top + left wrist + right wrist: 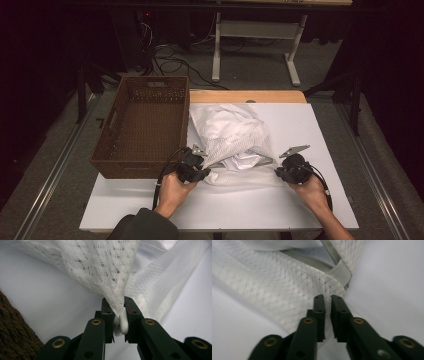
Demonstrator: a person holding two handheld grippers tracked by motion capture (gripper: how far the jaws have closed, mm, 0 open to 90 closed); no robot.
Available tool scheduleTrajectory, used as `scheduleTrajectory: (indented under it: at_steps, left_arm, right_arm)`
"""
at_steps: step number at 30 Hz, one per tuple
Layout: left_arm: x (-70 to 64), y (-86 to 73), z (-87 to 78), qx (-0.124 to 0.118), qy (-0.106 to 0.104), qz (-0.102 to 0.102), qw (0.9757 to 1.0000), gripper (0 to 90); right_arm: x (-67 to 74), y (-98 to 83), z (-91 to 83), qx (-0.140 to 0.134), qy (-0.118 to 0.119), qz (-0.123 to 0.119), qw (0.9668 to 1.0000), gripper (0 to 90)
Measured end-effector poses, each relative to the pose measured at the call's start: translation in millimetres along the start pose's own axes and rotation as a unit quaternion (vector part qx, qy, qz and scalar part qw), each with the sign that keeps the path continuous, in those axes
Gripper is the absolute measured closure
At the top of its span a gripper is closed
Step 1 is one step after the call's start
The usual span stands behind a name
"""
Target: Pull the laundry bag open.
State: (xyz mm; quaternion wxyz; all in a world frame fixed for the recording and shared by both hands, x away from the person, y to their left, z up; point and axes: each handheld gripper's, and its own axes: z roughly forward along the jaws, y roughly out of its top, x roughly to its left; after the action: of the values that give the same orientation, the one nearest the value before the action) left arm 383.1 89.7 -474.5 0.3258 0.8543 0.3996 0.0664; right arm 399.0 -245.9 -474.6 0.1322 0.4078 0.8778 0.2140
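A white mesh laundry bag [235, 135] stuffed with white cloth lies in the middle of the white table [310, 125]. My left gripper [205, 172] is at the bag's near left corner. In the left gripper view this gripper [119, 307] is shut on a bunched fold of the mesh bag [100, 265], with a small white plastic piece [123, 322] pinched alongside. My right gripper [278, 171] sits at the bag's near right corner. Its jaws [327, 305] stand a narrow gap apart just above the mesh bag [287, 290], near the grey zipper tape [312, 261]; nothing is visibly pinched.
A brown woven basket [125, 167] stands empty on the table's left side, close to the left gripper, and its wall [15, 335] fills that view's lower left corner. A wooden strip [245, 96] runs along the table's far edge. Beyond are a white desk frame [216, 55] and floor cables.
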Motion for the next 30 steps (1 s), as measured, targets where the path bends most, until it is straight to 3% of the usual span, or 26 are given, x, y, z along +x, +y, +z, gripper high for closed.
scheduleTrajectory:
  at_steps: [4,7,9,12,14,18,23,30]
  left_arm:
    - [1.1,-0.1,-1.4,0.002,0.001,0.003,1.0,80.1]
    - [1.3,0.0,-1.1,0.002,0.0,0.003,1.0,80.1]
    - [0.8,0.0,-1.4,0.001,-0.001,0.004,1.0,80.1]
    - [-1.9,0.5,-0.3,0.006,-0.008,0.006,0.9999,80.1]
    - [-2.8,1.0,-0.7,0.008,-0.007,0.008,0.9999,80.1]
    - [-0.1,0.9,-1.9,0.008,-0.008,0.007,0.9999,80.1]
    - [-1.1,1.2,-4.6,0.003,-0.01,0.006,0.9999,80.1]
    - [-5.7,2.3,-11.3,-0.009,-0.013,0.01,0.9998,80.1]
  right_arm:
    - [10.7,11.8,-10.2,-0.029,0.008,-0.021,0.9993,67.8]
    - [22.8,23.0,-18.4,-0.044,0.021,-0.042,0.9979,67.8]
    - [34.0,31.2,-18.5,-0.039,0.04,-0.062,0.9965,68.3]
    - [49.2,42.2,-7.4,-0.009,0.066,-0.09,0.9937,70.0]
    - [57.4,48.2,2.8,0.012,0.072,-0.106,0.9917,71.0]
    - [67.1,62.9,20.3,0.025,0.083,-0.11,0.9901,72.8]
    - [68.6,85.1,38.5,0.028,0.078,-0.102,0.9914,74.2]
    - [73.2,107.7,52.6,0.004,0.058,-0.106,0.9927,76.0]
